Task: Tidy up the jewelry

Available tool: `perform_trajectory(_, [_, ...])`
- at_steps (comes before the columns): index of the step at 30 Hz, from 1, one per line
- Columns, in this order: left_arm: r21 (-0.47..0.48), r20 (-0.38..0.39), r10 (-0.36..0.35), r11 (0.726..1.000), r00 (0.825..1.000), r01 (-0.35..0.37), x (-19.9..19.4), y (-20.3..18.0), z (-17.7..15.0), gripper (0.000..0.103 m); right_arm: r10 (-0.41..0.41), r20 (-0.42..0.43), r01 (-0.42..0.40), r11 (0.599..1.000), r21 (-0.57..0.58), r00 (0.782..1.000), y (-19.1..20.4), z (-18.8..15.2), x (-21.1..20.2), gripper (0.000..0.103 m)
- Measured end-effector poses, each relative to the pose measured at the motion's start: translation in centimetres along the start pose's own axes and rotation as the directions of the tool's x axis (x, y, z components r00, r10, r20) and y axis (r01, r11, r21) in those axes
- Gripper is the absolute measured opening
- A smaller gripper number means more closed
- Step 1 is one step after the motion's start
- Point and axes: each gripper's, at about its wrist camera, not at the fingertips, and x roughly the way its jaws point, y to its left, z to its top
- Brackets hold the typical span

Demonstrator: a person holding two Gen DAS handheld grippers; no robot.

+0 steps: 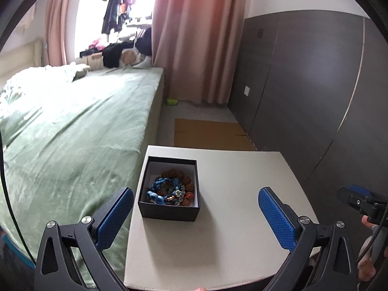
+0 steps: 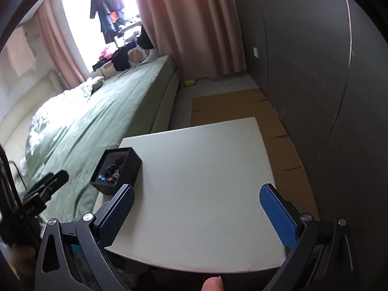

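Both grippers hovering wide apart over the white table [image 1: 242, 218], holding nothing.

The left gripper [image 1: 196, 215] is facing the black box [image 1: 169, 211], which is sitting just ahead of its left finger, tangled jewelry [image 1: 169, 189] inside; single pieces are blurring together. The right gripper [image 2: 197, 214] is seeing that box beyond its left finger, contents mostly hidden by the wall.

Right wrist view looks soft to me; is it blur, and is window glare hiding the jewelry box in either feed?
Right wrist view: the curtains and wall smear with motion blur, the box is dim but readable. Left wrist view: sharper, the window blows out white, yet the box and its beads stay clear.
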Motion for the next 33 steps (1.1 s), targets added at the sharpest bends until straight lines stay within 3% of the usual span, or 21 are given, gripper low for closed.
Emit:
perform_trajectory(11, [0.019, 0.036, 0.01, 1.0, 0.999, -0.011, -2.1, 1.0, -0.7, 0.103, 0.029, 0.062, -0.024, 0.996, -0.08, 0.998, 2.4, -1.1, -1.7, 0.103])
perform_trajectory(33, [0.007, 0.032, 0.015, 1.0, 0.999, -0.015, -2.5, 2.3, -1.2, 0.103, 0.011, 0.083, -0.005, 0.997, -0.071, 0.996, 2.8, -1.5, -1.5, 0.103])
